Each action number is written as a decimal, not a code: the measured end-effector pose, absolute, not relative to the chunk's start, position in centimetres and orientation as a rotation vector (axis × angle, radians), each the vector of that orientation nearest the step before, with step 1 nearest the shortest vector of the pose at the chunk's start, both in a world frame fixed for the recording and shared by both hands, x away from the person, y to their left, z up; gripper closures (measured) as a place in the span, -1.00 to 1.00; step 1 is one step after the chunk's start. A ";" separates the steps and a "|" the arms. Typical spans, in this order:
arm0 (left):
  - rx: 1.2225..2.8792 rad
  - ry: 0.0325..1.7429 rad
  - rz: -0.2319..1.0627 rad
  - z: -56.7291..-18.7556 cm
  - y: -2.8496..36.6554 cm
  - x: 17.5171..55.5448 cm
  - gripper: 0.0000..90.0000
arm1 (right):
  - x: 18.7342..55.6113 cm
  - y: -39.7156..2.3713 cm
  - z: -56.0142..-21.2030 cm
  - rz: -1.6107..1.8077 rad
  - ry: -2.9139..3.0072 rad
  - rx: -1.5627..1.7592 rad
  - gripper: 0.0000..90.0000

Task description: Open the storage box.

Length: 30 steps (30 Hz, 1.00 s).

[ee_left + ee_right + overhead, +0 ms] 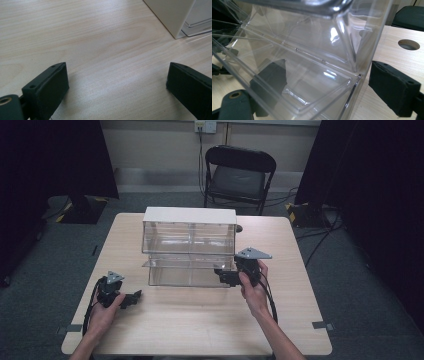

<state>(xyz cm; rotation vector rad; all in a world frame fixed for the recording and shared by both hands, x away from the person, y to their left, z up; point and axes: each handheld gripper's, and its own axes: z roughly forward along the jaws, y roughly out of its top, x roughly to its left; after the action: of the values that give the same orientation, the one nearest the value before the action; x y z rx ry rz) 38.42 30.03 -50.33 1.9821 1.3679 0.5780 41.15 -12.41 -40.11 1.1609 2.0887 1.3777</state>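
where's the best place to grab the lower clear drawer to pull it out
Probably its front right corner, coming from the table's right side. The lower drawer already sticks out of the clear drawer unit, leaving a thin upright wall exposed. The right gripper already straddles that wall, jaws open, one inside and one outside.

Table (200, 320): pale wood with fine straight grain; a round hole shows dark in the right gripper view.
Drawer box (189, 245), at the table's middle: clear colourless plastic, white top panel.
Left gripper (131, 299), at the box's near left: black body, grey three-cornered plate; matt black fingers (51, 83).
Right gripper (223, 276), at the box's near right corner: black, grey plate; black fingers (393, 86).
Chair (239, 170), beyond the table: black.
Floor (45, 270): dark grey carpet.
Curtains (55, 155), either side of the table: black.
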 end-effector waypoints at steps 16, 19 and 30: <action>1.982 1.367 0.578 -50.3 30.0 38.4 -0.92 | 41.2 -12.4 -39.8 1.382 2.075 1.155 -0.70; 1.982 1.368 0.578 -50.3 30.0 38.4 -0.92 | 41.2 -12.4 -39.7 1.385 2.074 1.153 -0.70; 1.986 1.365 0.577 -50.3 30.1 38.4 -0.93 | 41.1 -12.3 -39.4 1.380 2.070 1.146 -0.70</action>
<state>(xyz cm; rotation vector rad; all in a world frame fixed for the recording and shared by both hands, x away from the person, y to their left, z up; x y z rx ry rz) 38.45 30.06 -50.31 1.9860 1.3654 0.5765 41.15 -12.32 -39.44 1.1463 2.0697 1.3801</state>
